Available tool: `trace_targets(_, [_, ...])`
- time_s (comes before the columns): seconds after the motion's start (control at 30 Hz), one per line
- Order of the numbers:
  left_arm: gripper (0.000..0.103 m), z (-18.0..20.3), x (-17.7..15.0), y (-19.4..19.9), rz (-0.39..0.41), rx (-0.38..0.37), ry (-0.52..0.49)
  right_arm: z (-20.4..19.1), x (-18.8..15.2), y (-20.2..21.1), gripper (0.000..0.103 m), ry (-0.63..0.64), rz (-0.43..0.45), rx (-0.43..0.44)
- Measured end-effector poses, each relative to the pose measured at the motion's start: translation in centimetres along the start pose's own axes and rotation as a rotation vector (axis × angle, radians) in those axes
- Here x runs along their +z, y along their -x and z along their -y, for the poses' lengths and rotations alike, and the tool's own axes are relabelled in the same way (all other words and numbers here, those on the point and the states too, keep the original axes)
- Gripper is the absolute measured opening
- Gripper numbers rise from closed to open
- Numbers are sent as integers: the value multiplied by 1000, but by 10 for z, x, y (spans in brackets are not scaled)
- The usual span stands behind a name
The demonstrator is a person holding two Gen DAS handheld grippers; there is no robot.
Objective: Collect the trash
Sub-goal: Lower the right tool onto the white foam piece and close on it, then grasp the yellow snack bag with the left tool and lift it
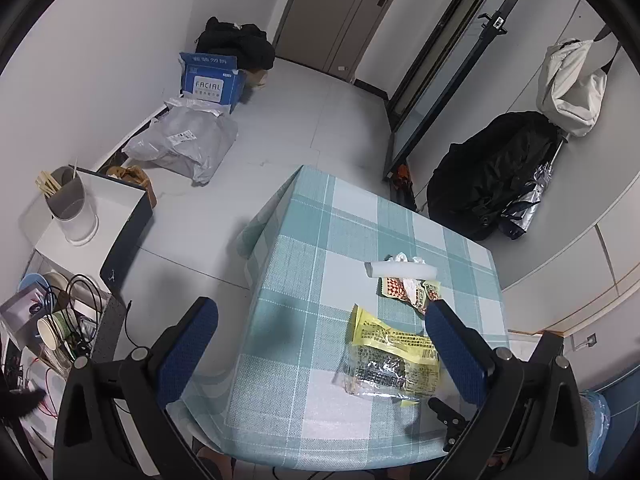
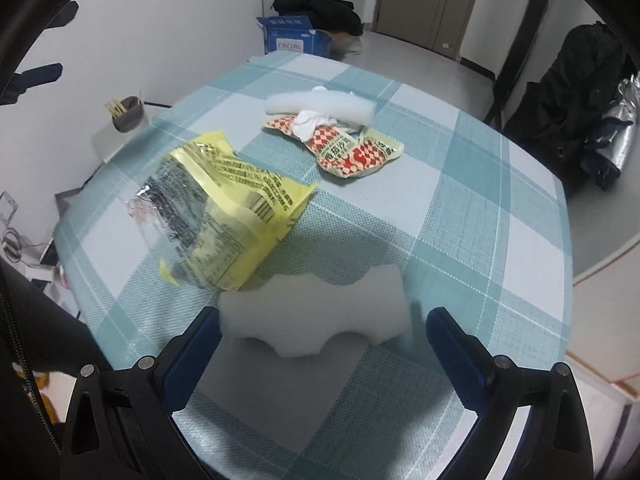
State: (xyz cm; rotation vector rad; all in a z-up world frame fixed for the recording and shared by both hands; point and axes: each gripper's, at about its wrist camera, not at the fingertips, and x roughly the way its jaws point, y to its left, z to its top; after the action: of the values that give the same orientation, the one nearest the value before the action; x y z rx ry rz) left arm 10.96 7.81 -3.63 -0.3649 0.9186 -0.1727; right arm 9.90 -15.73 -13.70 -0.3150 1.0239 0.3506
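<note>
Right hand-held gripper [image 2: 322, 328] wide around white wavy-edged foam piece [image 2: 316, 314], crumpled yellow wrapper [image 2: 236, 204] beside

Tablecloth [image 2: 460, 208]: teal and white plaid with thin white lines. Snack bag [image 2: 228, 204]: yellow, clear panel, black print. Sauce packet [image 2: 352, 156]: red-white checks, yellowish edge. Foam block [image 2: 316, 316] and foam strip [image 2: 320, 106] at 12 o'clock: white. Gripper fingers [image 2: 188, 364]: blue pads, black frame. Tissue carton [image 2: 294, 36]: blue.
</note>
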Motion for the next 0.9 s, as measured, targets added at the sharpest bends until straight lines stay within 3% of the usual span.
trace_targets(0.1, [102, 0, 0, -1, -1, 10, -8, -1, 3, -2, 91, -3, 8, 1])
trace_targets(0.5, [101, -1, -4, -21, -59, 41, -26, 3, -1, 0, 91, -15, 30, 21])
trace_targets(0.9, [101, 29, -26, -72, -242, 63, -171, 21, -13, 29, 91, -112, 87, 93])
